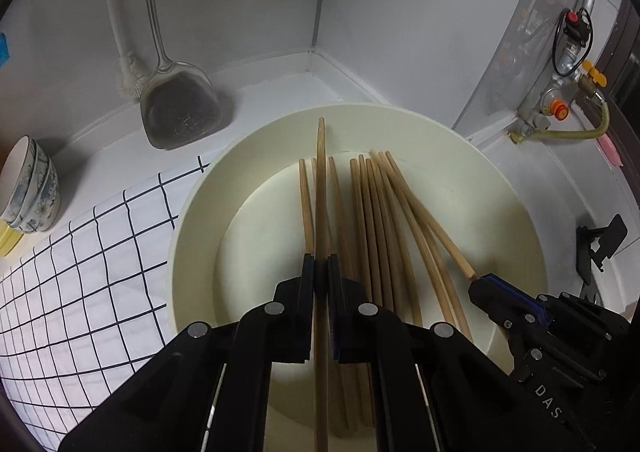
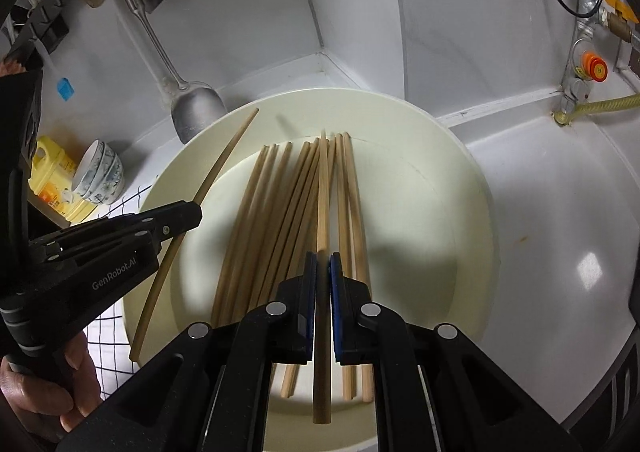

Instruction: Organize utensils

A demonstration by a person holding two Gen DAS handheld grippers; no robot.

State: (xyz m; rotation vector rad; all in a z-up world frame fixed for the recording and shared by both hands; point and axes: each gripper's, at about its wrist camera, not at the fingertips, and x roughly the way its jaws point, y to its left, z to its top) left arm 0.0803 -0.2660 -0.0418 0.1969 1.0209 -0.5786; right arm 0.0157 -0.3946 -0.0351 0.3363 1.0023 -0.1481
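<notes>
A wide cream bowl (image 2: 440,188) fills the middle of the white counter corner, and in it lies a loose bundle of wooden chopsticks (image 2: 280,220), their long axes running near to far, thin tips toward the far rim. To its left sit a checked cloth (image 1: 80,272), a stack of patterned bowls (image 1: 34,192) and a metal spatula (image 1: 180,108) hanging on the far wall. The left gripper (image 1: 321,272) hangs over the left side of the bowl with its pads closed on a single chopstick (image 1: 321,180), which in the right wrist view slants up across the bowl's left rim, apart from the bundle. The right gripper (image 2: 322,272) is over the middle of the bowl, pads pinched on another chopstick (image 2: 322,188) lined up with the bundle just below it. So each gripper holds one stick lengthwise along its fingers, and the rest of the pile lies directly under and ahead of the right gripper, which looks nearer to it. Bringing the two held sticks together as a pair seems the likely next step.
</notes>
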